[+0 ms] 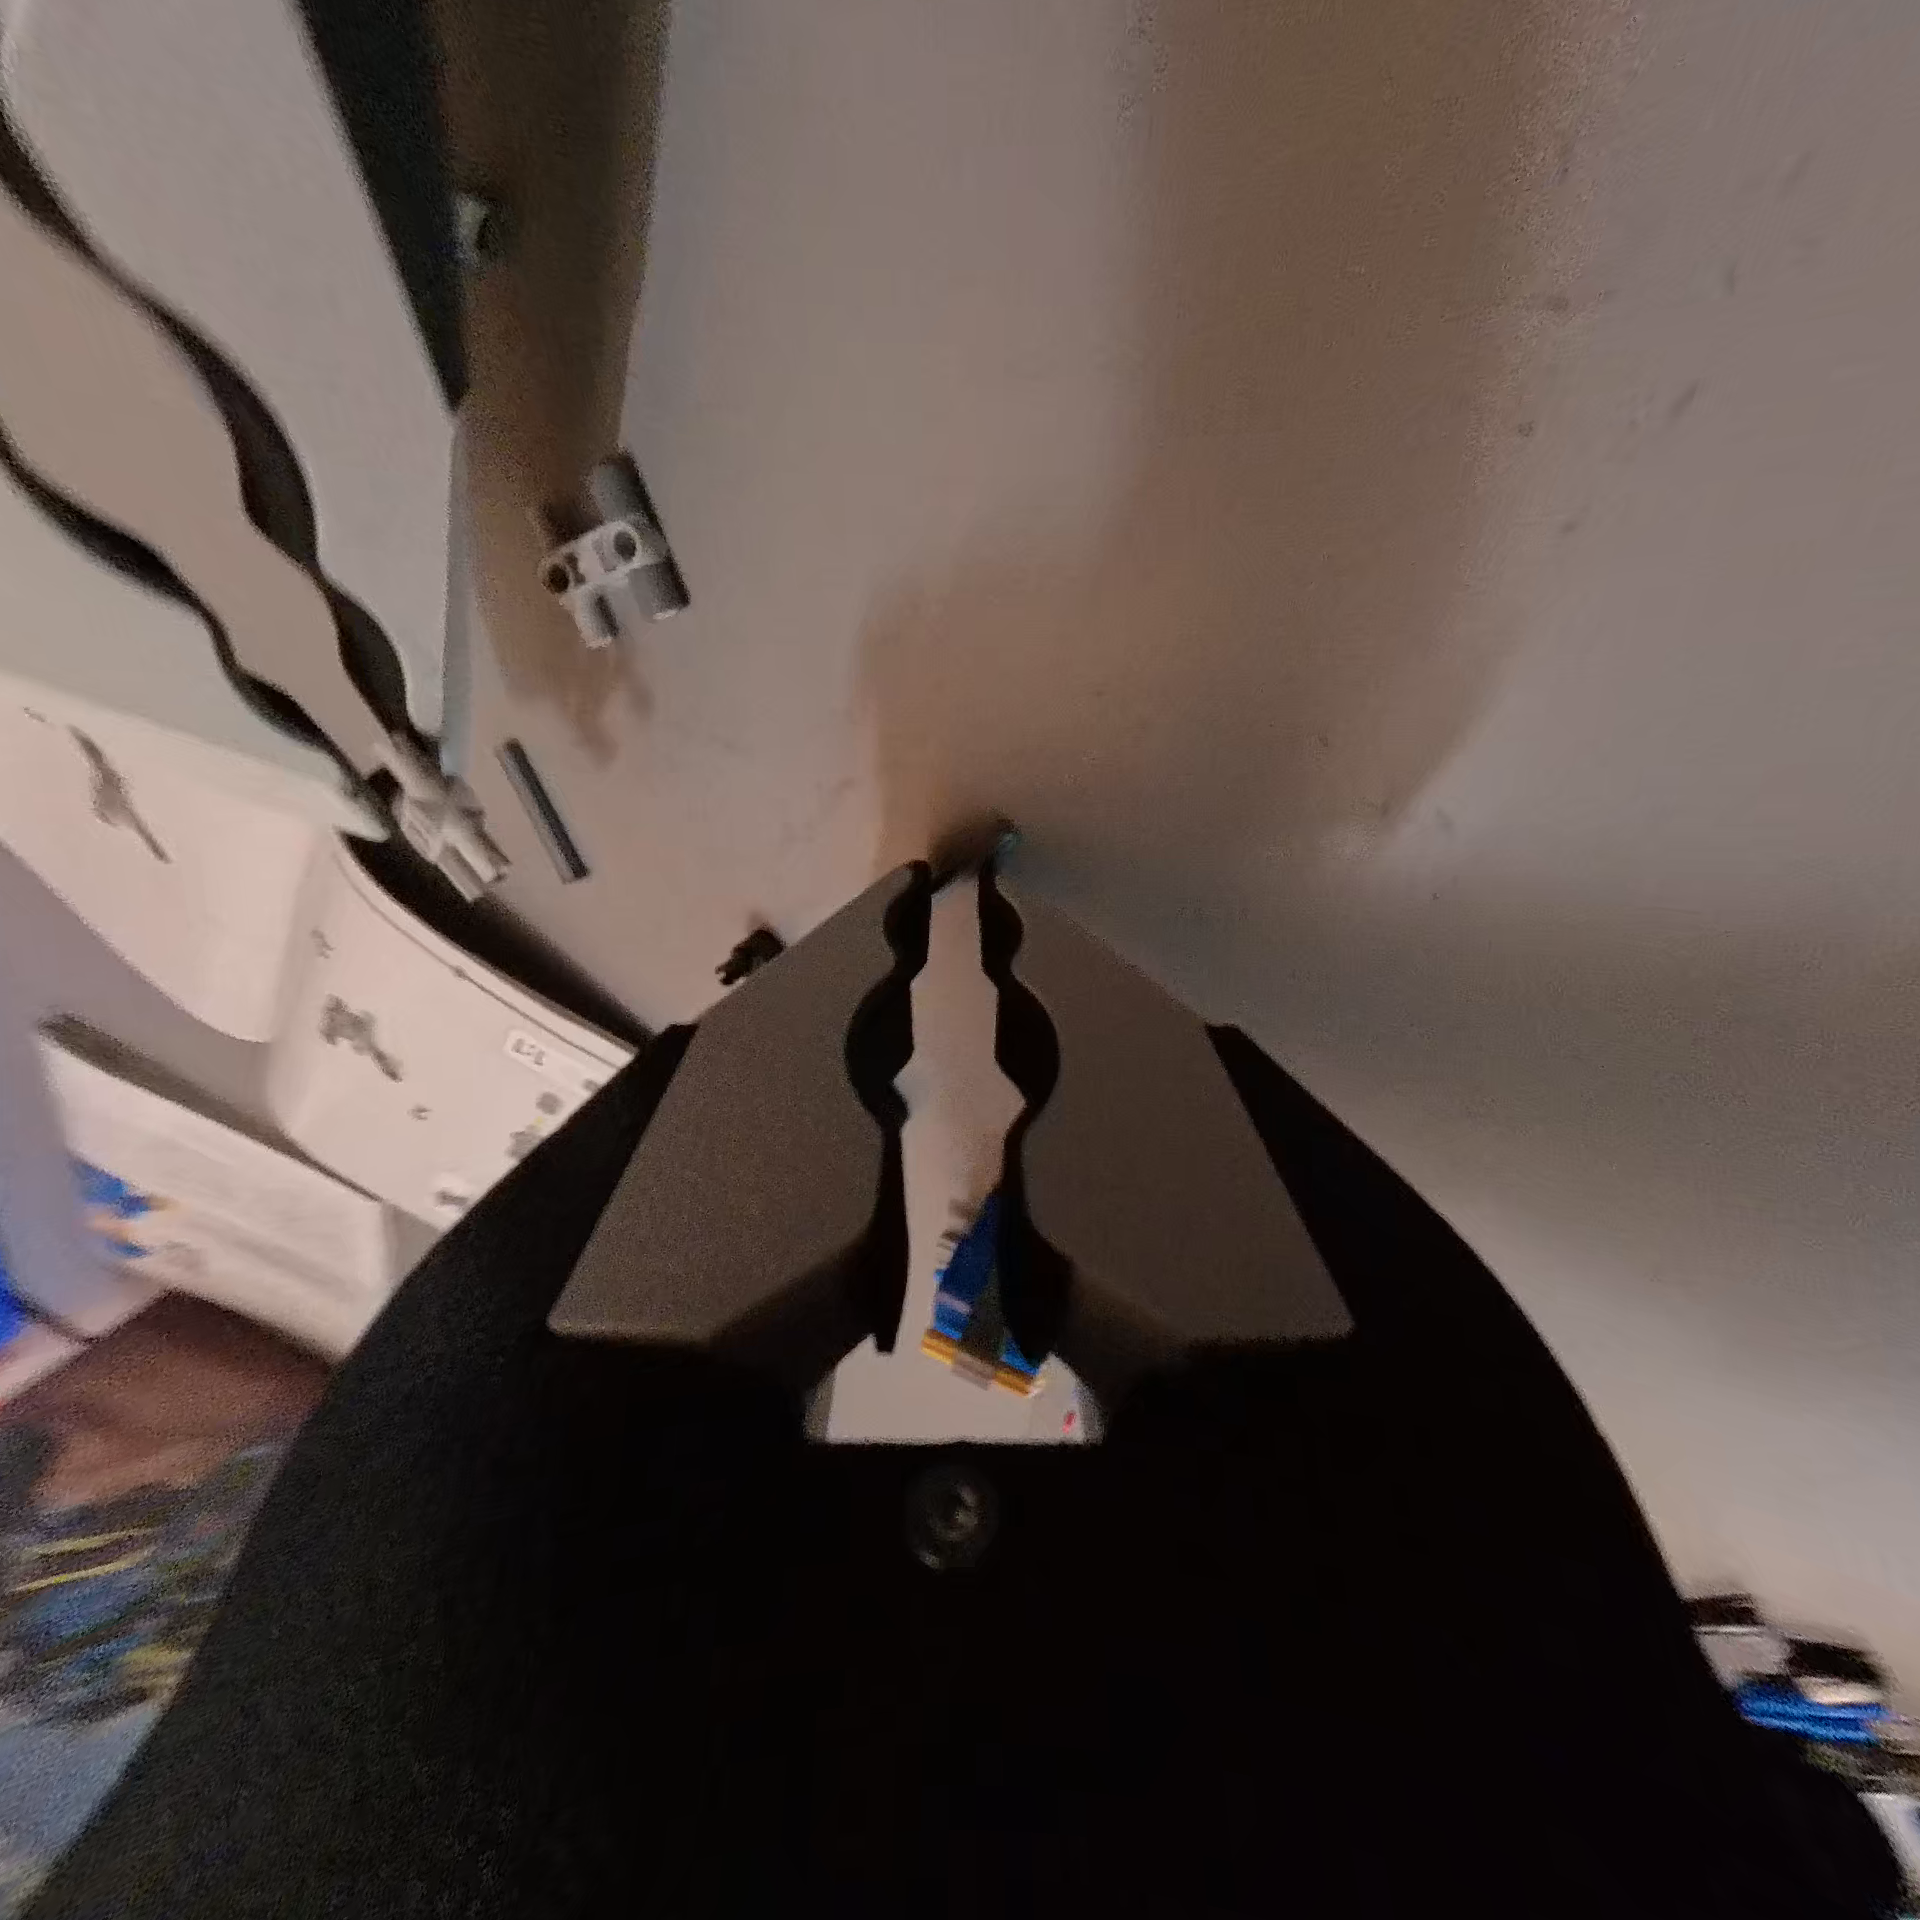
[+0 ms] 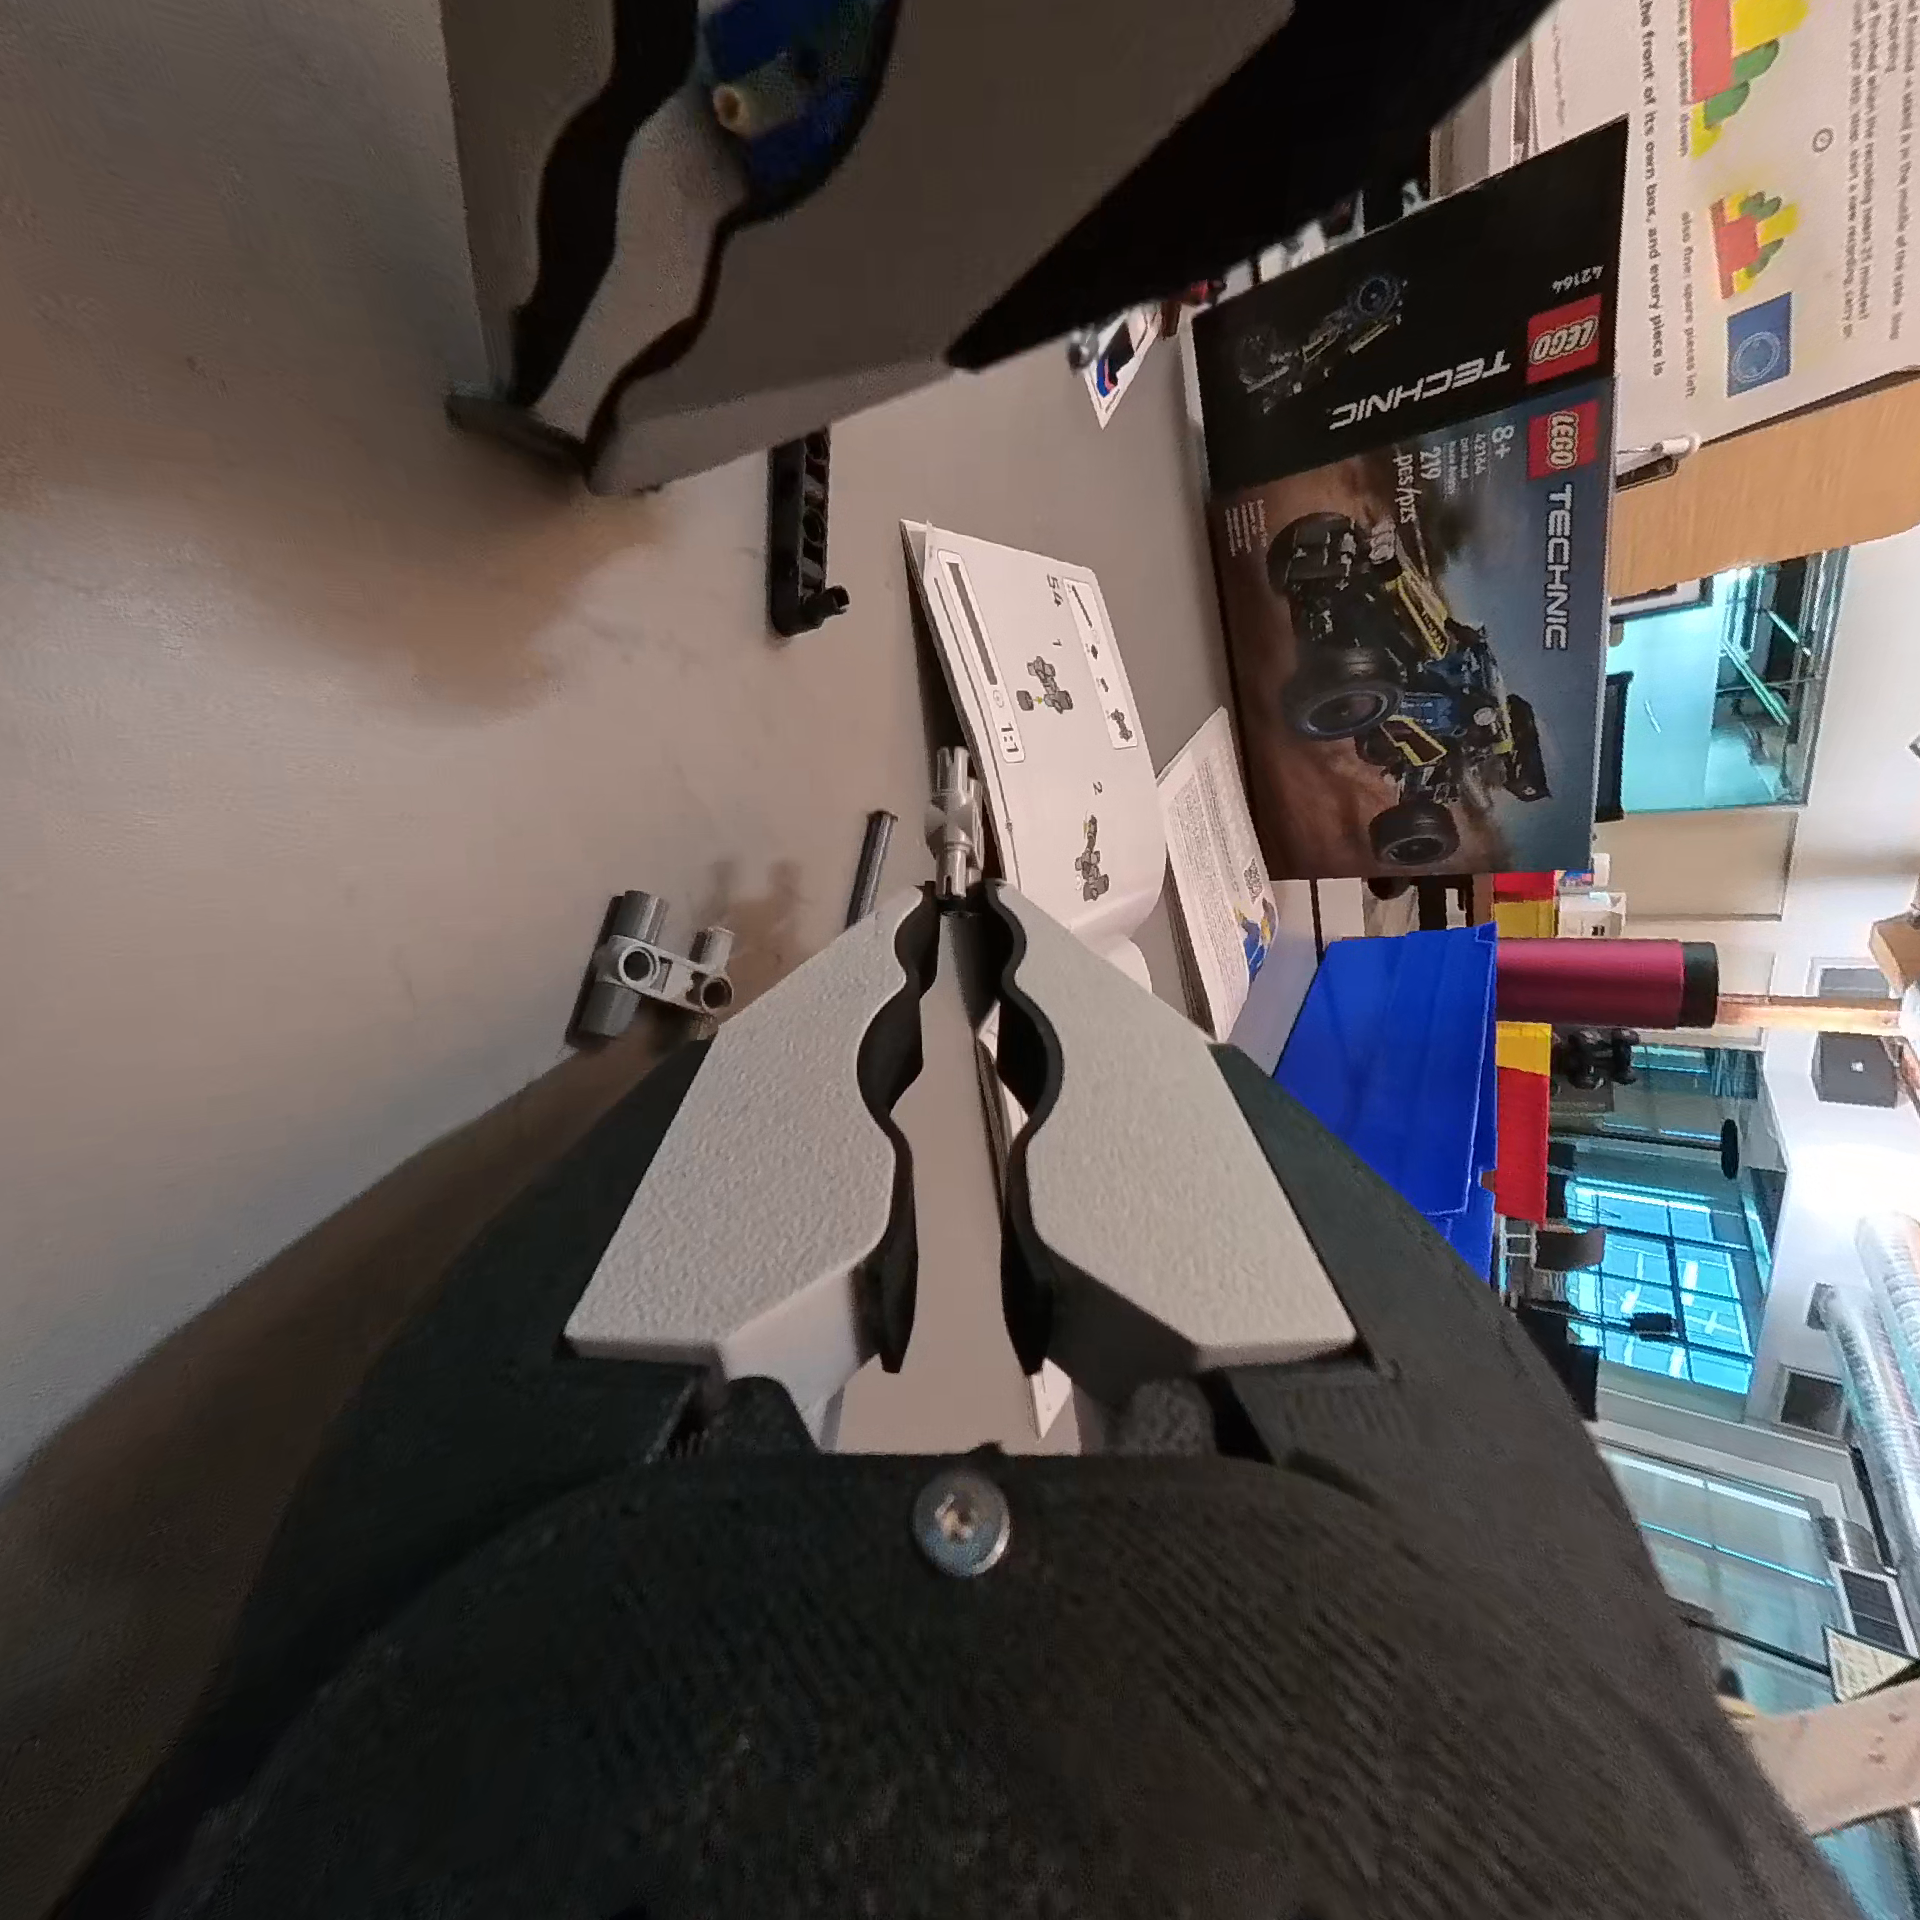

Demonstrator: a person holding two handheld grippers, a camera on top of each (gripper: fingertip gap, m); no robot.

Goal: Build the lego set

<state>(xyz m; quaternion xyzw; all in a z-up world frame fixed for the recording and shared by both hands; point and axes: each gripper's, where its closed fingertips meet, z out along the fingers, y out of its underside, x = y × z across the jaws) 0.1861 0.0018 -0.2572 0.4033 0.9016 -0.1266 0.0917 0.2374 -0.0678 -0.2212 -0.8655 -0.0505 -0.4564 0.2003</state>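
Item: my right claw [image 2: 961, 902] pinches a grey connector piece [image 2: 954, 821] aloft beside the instruction booklet [image 2: 1039, 707], presumably for mating, while my left claw [image 1: 956, 883], tips on the table [image 1: 1351, 520], closes on a small dark piece [image 1: 982, 847].

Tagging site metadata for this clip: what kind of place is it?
Probably an office or lab workbench set up for data collection. A grey table holds a set box and open instruction booklet, with a blue bin beside them and glass-walled rooms behind.
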